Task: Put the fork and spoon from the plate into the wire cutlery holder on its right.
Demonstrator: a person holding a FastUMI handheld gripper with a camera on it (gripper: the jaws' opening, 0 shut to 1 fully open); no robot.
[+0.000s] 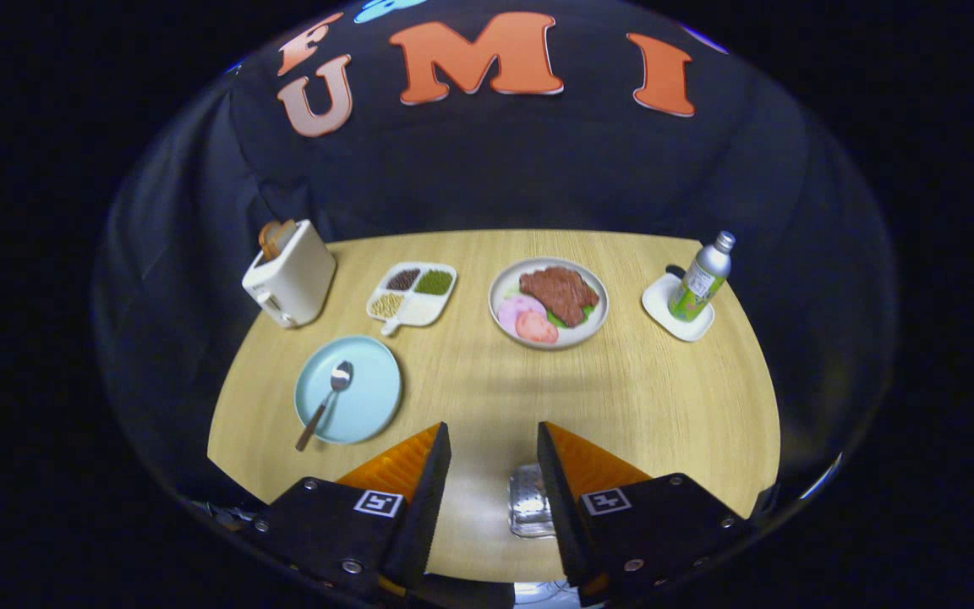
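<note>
Gaping apart, ribbed orange tongs [494,474] hang above woodgrain table [622,397]; metal spoon [326,402] on round blue plate [369,397]

A staged dining booth: black cloth wall behind a wooden table [487,397] set with a toaster [290,273] and a plate of food [548,302]

Gripper [494,461] fingers apart, spoon [326,402] on blue plate [369,397]

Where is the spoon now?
In the gripper view, the spoon lies on the blue plate, ahead and left of the open gripper, nearer than the toaster.
</note>
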